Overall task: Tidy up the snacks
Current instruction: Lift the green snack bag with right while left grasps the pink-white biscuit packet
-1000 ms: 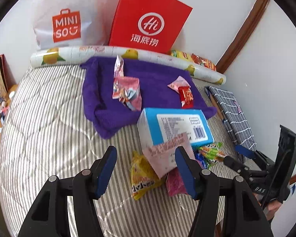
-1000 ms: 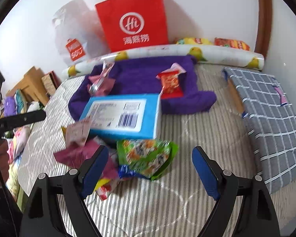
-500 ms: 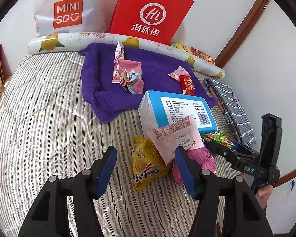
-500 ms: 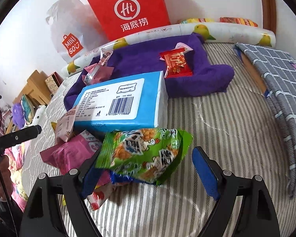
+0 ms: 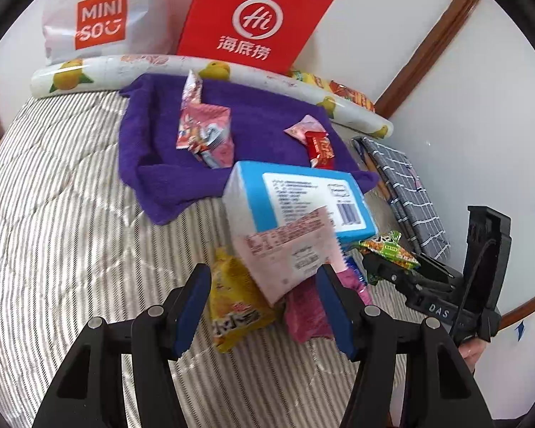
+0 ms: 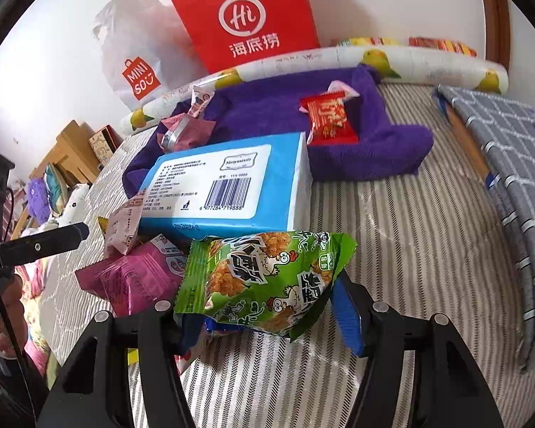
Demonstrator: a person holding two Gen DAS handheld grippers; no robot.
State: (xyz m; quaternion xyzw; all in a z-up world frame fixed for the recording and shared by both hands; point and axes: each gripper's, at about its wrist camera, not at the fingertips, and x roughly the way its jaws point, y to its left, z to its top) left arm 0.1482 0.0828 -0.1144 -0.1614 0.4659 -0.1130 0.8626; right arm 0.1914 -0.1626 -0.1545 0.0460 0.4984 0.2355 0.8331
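1. Right gripper (image 6: 267, 306) is pinching the green pack (image 6: 264, 278); jaws have just been closing across its short width, long axis sideways.
2. It's lying near the bed's (image 6: 410, 235) front edge, touching the blue box (image 6: 228, 185).
3. Left gripper (image 5: 264, 303) is hovering half-open over the pink pack (image 5: 289, 253), gripping nothing.

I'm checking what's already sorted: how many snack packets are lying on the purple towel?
2. A pink packet lies on the purple towel's left part, and a small red packet lies on its right part. The blue box overlaps the towel's front edge and may hide more.
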